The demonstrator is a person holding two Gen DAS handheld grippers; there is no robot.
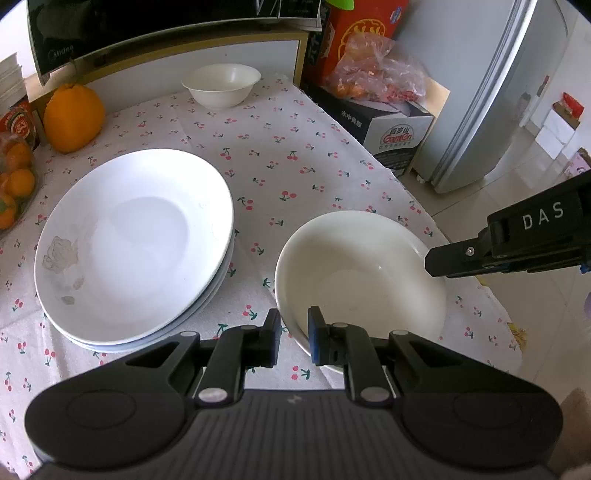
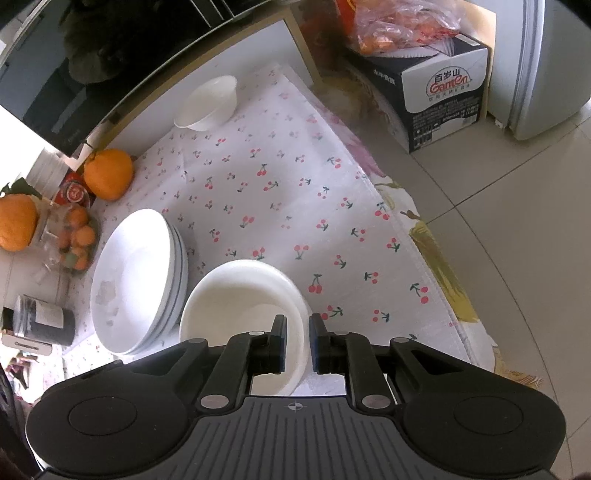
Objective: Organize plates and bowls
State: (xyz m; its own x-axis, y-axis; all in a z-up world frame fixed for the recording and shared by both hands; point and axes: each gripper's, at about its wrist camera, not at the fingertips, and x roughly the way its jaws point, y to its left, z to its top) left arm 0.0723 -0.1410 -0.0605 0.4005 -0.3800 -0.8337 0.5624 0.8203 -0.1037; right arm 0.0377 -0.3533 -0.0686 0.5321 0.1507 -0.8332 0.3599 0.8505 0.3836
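A large white bowl (image 1: 362,273) (image 2: 236,306) is on the cherry-print cloth, right of a stack of white plates (image 1: 136,243) (image 2: 133,277). My left gripper (image 1: 295,332) is shut on the bowl's near rim, one finger outside and the blue-padded one inside. My right gripper (image 2: 298,338) is shut on the bowl's right rim, one finger on each side of the wall. In the left wrist view the right gripper (image 1: 439,264) reaches in from the right. A small white bowl (image 1: 221,83) (image 2: 208,101) stands alone at the back of the cloth.
A big orange (image 1: 74,118) and a bag of small oranges (image 1: 14,184) lie at the back left, below a black appliance (image 1: 147,29). A dark jar (image 2: 40,321) stands left of the plates. A Ganten box (image 1: 391,136) and a fridge (image 1: 498,92) stand beyond the table's right edge.
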